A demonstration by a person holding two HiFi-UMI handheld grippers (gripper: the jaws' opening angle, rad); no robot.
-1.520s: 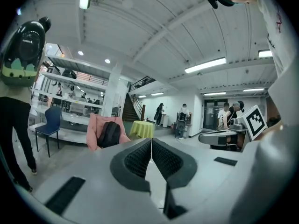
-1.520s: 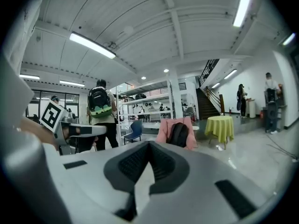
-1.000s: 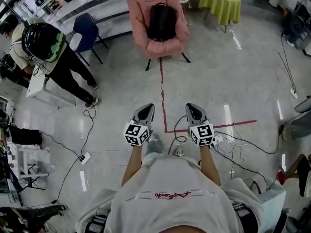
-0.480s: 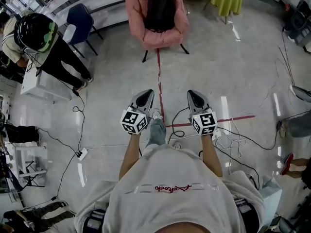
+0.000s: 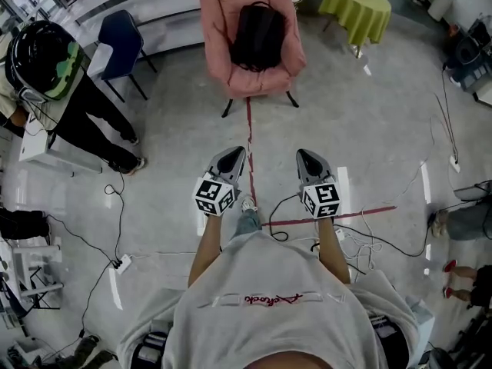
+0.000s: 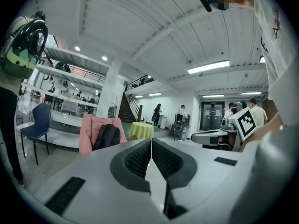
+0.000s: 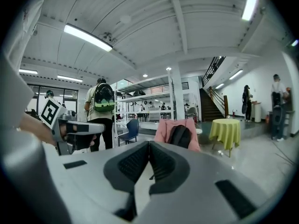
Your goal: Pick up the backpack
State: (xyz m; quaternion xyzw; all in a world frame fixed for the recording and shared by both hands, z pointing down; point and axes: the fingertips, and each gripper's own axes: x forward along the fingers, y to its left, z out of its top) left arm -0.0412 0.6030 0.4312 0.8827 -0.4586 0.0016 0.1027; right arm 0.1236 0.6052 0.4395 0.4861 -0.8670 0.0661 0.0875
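Note:
A black backpack (image 5: 257, 35) leans upright in a pink armchair (image 5: 247, 80) at the top of the head view, across a stretch of floor from me. It also shows small in the left gripper view, as the backpack (image 6: 107, 136), and in the right gripper view, as the backpack (image 7: 180, 136). My left gripper (image 5: 231, 153) and right gripper (image 5: 304, 155) are held side by side in front of my chest, both pointing toward the chair. Each is shut with nothing between its pads.
A person wearing a black and green backpack (image 5: 48, 56) stands at the left by a blue chair (image 5: 119, 44). A round table with a yellow-green cloth (image 5: 354, 4) is right of the armchair. Red tape lines (image 5: 250, 141) and loose cables (image 5: 361, 241) lie on the floor.
I have walked forward toward the armchair with both grippers held out in front. The red tape corner and cables have slid back toward my feet. Both grippers stayed shut.

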